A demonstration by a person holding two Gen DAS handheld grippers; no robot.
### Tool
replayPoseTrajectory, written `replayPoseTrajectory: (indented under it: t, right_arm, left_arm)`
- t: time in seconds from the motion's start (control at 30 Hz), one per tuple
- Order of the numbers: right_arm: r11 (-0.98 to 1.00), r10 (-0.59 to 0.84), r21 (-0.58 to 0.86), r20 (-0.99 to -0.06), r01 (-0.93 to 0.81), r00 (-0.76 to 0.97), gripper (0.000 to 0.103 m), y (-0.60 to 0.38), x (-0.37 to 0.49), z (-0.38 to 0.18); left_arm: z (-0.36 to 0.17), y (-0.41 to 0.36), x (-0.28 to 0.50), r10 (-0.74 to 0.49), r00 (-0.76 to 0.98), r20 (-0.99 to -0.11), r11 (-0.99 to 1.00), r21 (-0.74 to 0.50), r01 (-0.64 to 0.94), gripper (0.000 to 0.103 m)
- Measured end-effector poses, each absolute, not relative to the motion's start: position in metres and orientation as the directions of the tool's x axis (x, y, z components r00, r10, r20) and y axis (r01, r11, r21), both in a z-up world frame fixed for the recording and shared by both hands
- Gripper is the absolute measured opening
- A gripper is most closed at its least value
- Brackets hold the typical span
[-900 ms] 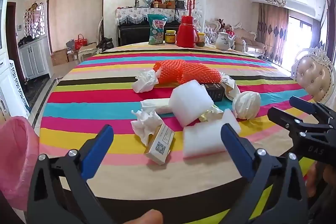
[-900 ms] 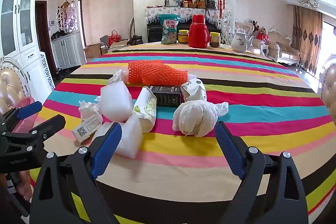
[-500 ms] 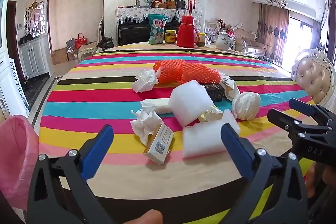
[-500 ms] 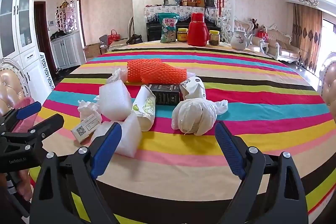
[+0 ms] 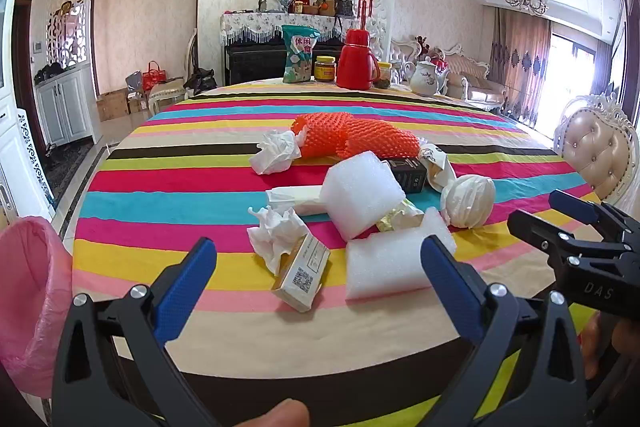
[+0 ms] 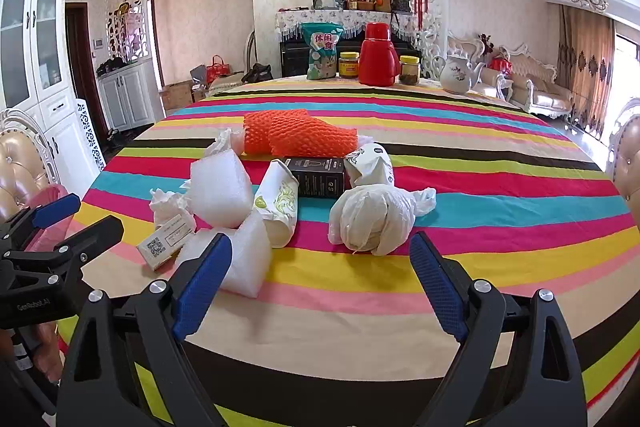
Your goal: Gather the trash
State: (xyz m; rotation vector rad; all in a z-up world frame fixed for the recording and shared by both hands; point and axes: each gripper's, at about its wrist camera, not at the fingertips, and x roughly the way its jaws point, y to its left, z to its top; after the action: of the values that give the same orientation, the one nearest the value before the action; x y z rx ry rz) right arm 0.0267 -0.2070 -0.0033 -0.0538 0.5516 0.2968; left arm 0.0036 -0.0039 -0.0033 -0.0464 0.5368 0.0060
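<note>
Both claws spread wide above the near edge of a striped surface strewn with trash.

The left claw [image 5: 318,261] and the right claw [image 6: 320,275] grasp nothing, jaws parted and clear of the litter. The trash sits in a loose heap mid-surface [image 6: 500,163]: an orange foam net [image 6: 300,137], a black box [image 6: 316,177], a paper cup [image 6: 278,203] on its side, a knotted white plastic bag [image 6: 372,219] with something bundled inside, white foam pieces [image 5: 362,201], crumpled tissue [image 5: 276,231] and a small carton [image 5: 302,273] with a QR code. A pink-lined bin [image 5: 32,303] stands off the surface's left edge; its inside is hidden. At the far edge stand a snack bag [image 6: 324,51], two filled jars [image 6: 349,65], a red thermos [image 6: 378,55] and a teapot [image 6: 456,73].
</note>
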Motion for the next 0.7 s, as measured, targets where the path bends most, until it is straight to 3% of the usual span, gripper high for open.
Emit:
replayPoseTrajectory:
  t: [0.7]
  right_arm:
    - [0.955,0.266,0.033,-0.528,-0.294,0.806,0.084,-0.2066,0.0263,-0.0021]
  left_arm:
    - [-0.003,0.0,-0.0008,-0.008,0.859,-0.512,0.998,-0.053,-0.023,0.099]
